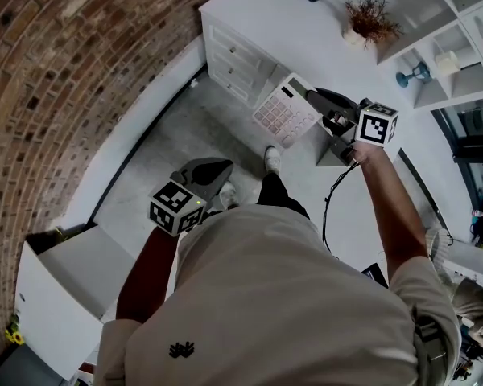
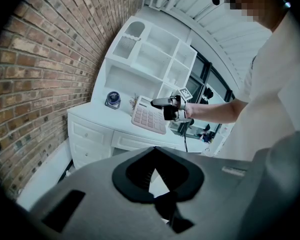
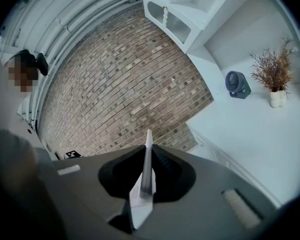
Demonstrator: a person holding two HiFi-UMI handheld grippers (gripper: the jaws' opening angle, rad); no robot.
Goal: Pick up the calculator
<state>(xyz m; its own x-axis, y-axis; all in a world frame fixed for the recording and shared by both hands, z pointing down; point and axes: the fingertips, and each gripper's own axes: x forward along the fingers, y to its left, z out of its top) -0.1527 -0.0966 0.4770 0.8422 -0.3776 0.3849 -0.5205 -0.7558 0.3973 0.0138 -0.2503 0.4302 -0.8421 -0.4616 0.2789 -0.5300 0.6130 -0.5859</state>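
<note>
Best done with a firm, level squeeze from the right gripper (image 3: 147,179) and a slow lift, to avoid slipping off the thin edge. Jaws only narrowly apart, clamped on one edge of the calculator (image 1: 286,111), seen edge-on between the pads and held in the air beside the white desk (image 1: 322,34). Left gripper (image 1: 203,175) closed on nothing, low and well apart.

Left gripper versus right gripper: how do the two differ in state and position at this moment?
The right gripper is clamped on the calculator, held above the white desk; the left gripper has its jaws together on nothing. The right gripper reaches out toward the desk; the left gripper sits close to the person's body. Both carry a marker cube.
</note>
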